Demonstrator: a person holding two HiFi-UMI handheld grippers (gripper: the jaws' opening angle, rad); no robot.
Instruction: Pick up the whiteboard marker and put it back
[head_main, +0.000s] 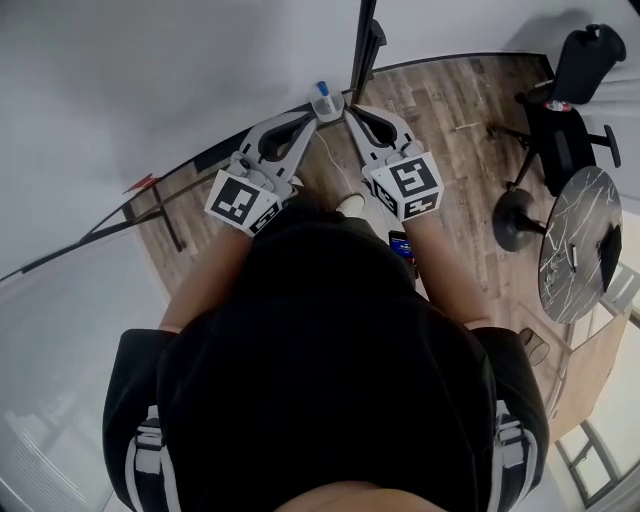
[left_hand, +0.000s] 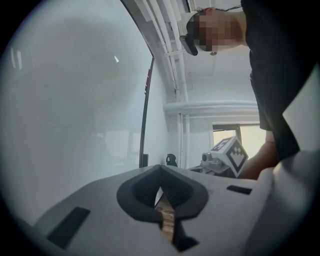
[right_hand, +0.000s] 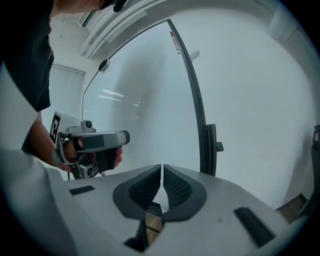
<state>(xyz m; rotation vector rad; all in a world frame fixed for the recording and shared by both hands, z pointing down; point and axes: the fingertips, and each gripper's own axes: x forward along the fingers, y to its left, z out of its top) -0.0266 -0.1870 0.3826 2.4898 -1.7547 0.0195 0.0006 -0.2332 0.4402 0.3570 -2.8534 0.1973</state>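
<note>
Hovering: both tongs were held out in front of the person, tips angled in toward each other, low by the whiteboard (right_hand: 135, 100).
Left tongs (left_hand: 160, 172): clenched, pads together, nothing in them. Only a sliver of floor showed through the slit.
Right tongs (right_hand: 162, 170): same deal, pinched closed and empty.
Marker (head_main: 323, 99): a small white thing with a blue cap, just past both tips, next to the foot of the black frame (head_main: 364, 45). It was tiny in the head view, so I'd guess it stood upright in a little holder, but I wouldn't swear to it.
Why held like that: looked to me like a line-up for the grab, with both noses aimed at the marker and neither one touching it.
Task so far: marker not picked up yet, by my read. Whichever tongs went for it would've needed to open up first.
Writing: nothing you could actually read. The cubes on the tongs only had black-and-white square patterns, and a red sticker (right_hand: 174, 42) high on the frame was too small to make out.
Rest of the room: an office chair (head_main: 572, 100) and a round table (head_main: 580, 240) were well off to the side on the wood floor (head_main: 440, 110), out of the way.
</note>
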